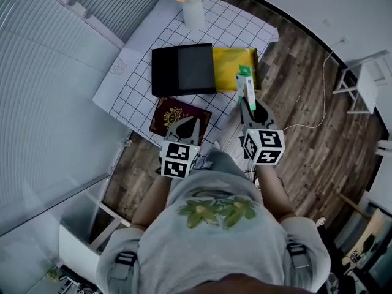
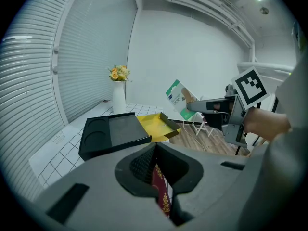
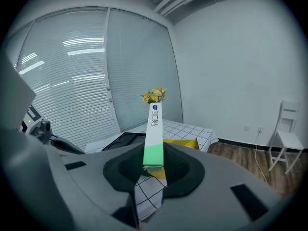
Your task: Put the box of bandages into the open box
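Note:
The box of bandages (image 1: 245, 81), slim, white with a green end, is clamped in my right gripper (image 1: 249, 100), which is shut on it. It hangs in the air over the near right edge of the open box (image 1: 229, 66), a yellow-lined tray. The tray's black half (image 1: 184, 69) lies flat to its left. In the right gripper view the bandage box (image 3: 154, 134) sticks straight out of the jaws. My left gripper (image 1: 187, 127) is shut and empty, low over a dark red box (image 1: 168, 112). From the left gripper view the bandage box (image 2: 179, 99) floats above the yellow tray (image 2: 156, 126).
A white vase of yellow flowers (image 1: 193, 8) stands at the table's far edge. The white grid tablecloth (image 1: 135, 84) covers a small table. Window blinds run along the left. A white chair (image 1: 367, 84) and a cable (image 1: 318, 97) are on the wooden floor to the right.

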{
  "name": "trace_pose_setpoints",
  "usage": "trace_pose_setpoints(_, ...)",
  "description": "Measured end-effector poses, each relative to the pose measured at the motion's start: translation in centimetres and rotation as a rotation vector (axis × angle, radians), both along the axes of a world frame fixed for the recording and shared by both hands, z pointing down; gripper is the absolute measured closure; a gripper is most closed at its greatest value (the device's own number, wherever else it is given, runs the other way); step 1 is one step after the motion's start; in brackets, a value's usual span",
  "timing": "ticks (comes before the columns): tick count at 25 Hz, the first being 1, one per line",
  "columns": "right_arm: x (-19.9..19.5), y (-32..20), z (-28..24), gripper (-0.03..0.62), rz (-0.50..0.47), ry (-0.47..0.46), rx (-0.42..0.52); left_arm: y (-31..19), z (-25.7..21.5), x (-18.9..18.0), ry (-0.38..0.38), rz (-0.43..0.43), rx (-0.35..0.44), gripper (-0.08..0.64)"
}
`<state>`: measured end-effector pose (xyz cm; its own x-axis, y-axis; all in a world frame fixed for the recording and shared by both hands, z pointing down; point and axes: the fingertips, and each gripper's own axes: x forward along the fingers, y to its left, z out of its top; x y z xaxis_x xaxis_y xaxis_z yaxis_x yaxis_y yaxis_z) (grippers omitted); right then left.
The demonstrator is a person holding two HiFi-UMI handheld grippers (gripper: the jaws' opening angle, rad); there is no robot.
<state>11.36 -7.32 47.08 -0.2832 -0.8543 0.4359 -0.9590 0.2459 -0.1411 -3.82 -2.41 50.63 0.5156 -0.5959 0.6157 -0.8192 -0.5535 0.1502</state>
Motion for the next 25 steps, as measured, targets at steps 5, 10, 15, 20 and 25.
trace_pose_setpoints(5, 0.4, -0.8, 0.3, 0.506, -0.018, 0.009, -0.003, -0.3, 0.3, 0.4, -0.007, -0.014, -0.005, 0.553)
trace_pose_setpoints(10, 0.6, -1.5, 0.8, 0.508, -0.032, 0.018, 0.000, -0.5, 0.4, 0.6, -0.009, -0.025, -0.002, 0.552)
trace_pose_setpoints(15, 0.8, -2.4, 1.1, 0.506, -0.041, 0.032, 0.003, -0.8, 0.6, 0.7, -0.012, -0.038, -0.009, 0.552)
trace_pose_setpoints(20, 0.9, -3.2, 1.4, 0.506, -0.050, 0.035, 0.000, -1.1, 1.0, 0.6, -0.031, -0.048, -0.023, 0.552)
trace_pose_setpoints(25, 1.2, -4.1, 1.8, 0.506, -0.061, 0.050, 0.005, -1.6, 1.3, 0.9, -0.042, -0.049, -0.025, 0.552)
